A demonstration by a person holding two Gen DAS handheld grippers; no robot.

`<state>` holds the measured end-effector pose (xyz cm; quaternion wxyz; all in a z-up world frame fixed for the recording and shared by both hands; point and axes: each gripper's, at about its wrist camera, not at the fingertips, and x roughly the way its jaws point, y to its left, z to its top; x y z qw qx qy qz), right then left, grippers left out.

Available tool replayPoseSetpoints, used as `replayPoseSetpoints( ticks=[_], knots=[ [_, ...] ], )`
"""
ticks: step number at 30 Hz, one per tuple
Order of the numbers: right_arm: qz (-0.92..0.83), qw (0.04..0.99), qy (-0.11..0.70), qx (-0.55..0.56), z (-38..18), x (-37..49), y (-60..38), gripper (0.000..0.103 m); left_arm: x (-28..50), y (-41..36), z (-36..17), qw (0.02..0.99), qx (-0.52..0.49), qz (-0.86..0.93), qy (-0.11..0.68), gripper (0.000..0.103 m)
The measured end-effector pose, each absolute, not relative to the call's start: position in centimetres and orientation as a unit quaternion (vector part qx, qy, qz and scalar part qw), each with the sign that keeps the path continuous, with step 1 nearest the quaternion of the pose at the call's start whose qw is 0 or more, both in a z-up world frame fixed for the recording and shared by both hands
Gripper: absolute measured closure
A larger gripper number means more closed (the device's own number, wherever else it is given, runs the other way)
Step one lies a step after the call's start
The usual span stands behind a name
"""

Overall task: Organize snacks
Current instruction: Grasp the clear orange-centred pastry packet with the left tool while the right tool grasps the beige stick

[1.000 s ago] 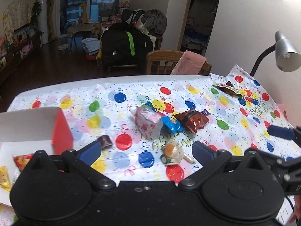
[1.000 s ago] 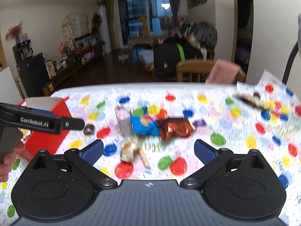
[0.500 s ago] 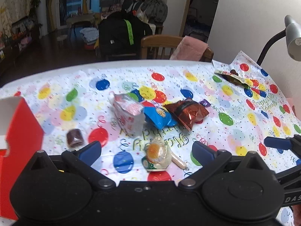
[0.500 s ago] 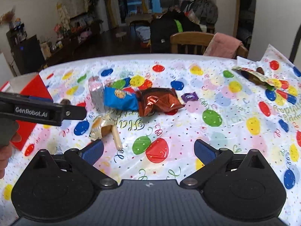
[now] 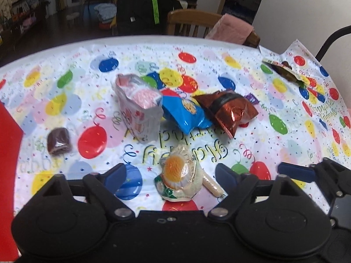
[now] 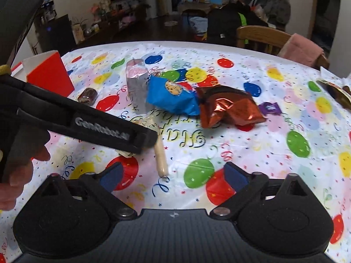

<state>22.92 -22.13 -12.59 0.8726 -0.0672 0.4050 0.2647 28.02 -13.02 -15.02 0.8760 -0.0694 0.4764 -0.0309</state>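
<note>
Snacks lie on the balloon-print tablecloth (image 5: 285, 149): a pink-and-silver bag (image 5: 139, 109), a blue cookie bag (image 5: 185, 114), a red-brown foil bag (image 5: 228, 111), a small brown wrapped cake (image 5: 58, 141), a clear pack with an orange sweet (image 5: 178, 174) and a pale sausage stick (image 6: 161, 155). My left gripper (image 5: 170, 174) is open, low over the table, its fingers on either side of the orange-sweet pack. My right gripper (image 6: 173, 174) is open and empty, just behind the sausage stick. The left gripper's side crosses the right wrist view (image 6: 87, 127).
A red and white box (image 6: 49, 72) stands at the table's left. A small purple candy (image 6: 269, 108) lies right of the foil bag. A dark snack wrapper (image 5: 285, 70) lies at the far right. A wooden chair (image 5: 193, 25) with a pink cloth stands behind the table.
Both grippers have moved forward and down toward the snacks. The left one left the box side and now straddles the orange-sweet pack. Both stayed open.
</note>
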Motion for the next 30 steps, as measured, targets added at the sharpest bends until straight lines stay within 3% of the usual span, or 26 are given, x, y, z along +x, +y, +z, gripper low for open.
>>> replayPoseSetpoints(
  ticks=[4,11,21,30],
  knots=[
    [0.274,0.866,0.411,-0.070,-13.4,23.7,-21.3,0.020,28.6,-13.4,-15.8,0.869,-0.071,-0.043,0.487,0.030],
    [0.288,0.862,0.410,-0.076,-13.8,24.3,-20.0,0.035,29.2,-13.1,-16.5,0.862,-0.084,-0.051,0.497,0.055],
    [0.298,0.856,0.415,-0.082,-14.2,25.1,-19.0,0.059,29.4,-11.5,-16.1,0.865,-0.101,-0.057,0.488,0.069],
    [0.274,0.860,0.420,-0.094,-14.0,25.8,-18.4,0.087,28.9,-9.2,-15.9,0.861,-0.125,-0.034,0.491,0.069]
  ],
)
